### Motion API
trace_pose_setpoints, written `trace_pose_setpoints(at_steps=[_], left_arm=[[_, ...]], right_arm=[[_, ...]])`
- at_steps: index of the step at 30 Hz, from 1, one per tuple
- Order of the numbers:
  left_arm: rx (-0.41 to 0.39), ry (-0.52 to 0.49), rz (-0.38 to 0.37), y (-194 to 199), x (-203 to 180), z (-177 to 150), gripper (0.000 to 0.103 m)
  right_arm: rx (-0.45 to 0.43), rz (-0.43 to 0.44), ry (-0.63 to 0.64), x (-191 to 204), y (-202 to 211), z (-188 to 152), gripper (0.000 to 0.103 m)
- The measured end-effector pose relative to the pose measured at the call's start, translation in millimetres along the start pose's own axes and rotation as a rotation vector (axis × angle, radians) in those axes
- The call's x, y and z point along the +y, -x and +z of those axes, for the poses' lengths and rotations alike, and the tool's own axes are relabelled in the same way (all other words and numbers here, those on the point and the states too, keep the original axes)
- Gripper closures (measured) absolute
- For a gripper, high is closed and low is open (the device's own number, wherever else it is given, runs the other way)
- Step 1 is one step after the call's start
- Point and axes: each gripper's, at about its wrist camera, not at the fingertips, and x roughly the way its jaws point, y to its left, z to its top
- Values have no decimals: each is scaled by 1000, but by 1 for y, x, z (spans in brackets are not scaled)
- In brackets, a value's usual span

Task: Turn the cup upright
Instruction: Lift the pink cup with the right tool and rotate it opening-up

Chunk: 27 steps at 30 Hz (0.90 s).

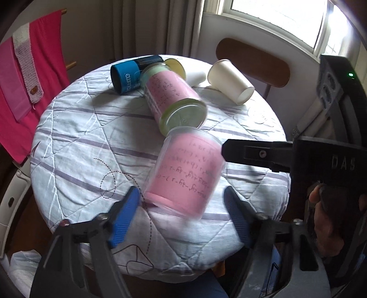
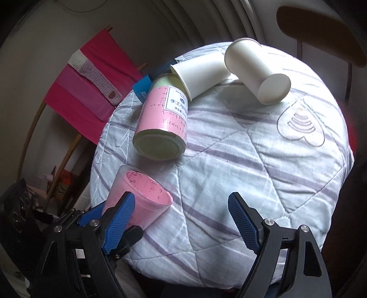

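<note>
I read daylight from the window [image 1: 286,20] at 1 o'clock, blown out. Pink cup [image 1: 185,174] motion-blurred. Fisheye bending and dark vignette at all edges.

Wooden chair [image 1: 253,63] (beside window [image 1: 282,20]), pink cloth [image 2: 91,100]

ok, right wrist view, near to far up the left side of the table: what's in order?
pink plastic cup → pink-labelled can → white paper cup, all lying on the quilted cloth.
</note>
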Motion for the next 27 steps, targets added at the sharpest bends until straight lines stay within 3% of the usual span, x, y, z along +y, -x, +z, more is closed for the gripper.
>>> trace_pose_setpoints(at_steps=[9, 13, 17, 23, 27], left_arm=[[-12, -16, 33, 8, -4, -6, 13], [-16, 1, 46, 9, 4, -7, 13], [-15, 2, 67, 6, 11, -6, 13], [-10, -20, 56, 3, 14, -5, 13], [-7, -19, 61, 4, 21, -5, 13]], right_arm=[[150, 307, -286, -16, -20, -13, 18], [161, 373, -366, -15, -29, -18, 18], [176, 406, -394, -6, -40, -12, 18], [195, 383, -448, -8, -54, -7, 19], [201, 377, -453, -11, -57, -2, 32]])
